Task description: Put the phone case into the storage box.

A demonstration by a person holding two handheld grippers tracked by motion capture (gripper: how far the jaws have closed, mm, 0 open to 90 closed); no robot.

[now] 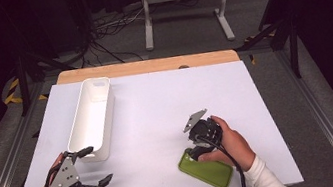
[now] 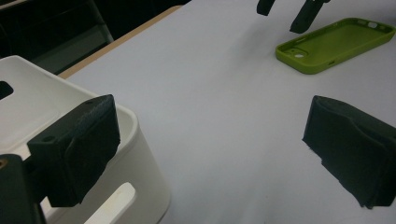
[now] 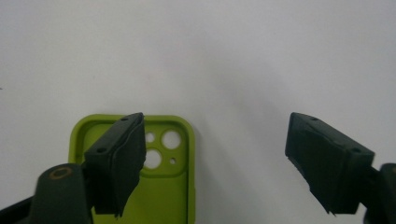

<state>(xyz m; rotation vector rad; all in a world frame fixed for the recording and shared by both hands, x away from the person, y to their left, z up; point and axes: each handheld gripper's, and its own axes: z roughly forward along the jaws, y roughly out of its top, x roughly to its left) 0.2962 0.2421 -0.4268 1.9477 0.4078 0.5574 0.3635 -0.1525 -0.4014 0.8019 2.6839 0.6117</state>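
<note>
A lime-green phone case [image 1: 211, 171] lies open side up near the table's front right. In the right gripper view the phone case [image 3: 161, 196] shows its camera cut-outs. My right gripper [image 1: 193, 154] points down over the case's camera end. The right gripper [image 3: 215, 122] is open and empty, its left jaw hanging over the case and its right jaw over bare table. In the left gripper view the right gripper [image 2: 285, 11] hangs just above the phone case [image 2: 336, 44]. My left gripper [image 1: 97, 164] is open and empty at the front left. The left gripper [image 2: 210, 121] has one jaw by the white bin's near end.
A long white plastic bin [image 1: 91, 113] lies lengthwise at the left of the white table [image 1: 155, 100]; the bin's rim [image 2: 135, 126] curves past my left jaw. A wooden strip edges the far side. Floor cables and a metal stand lie beyond.
</note>
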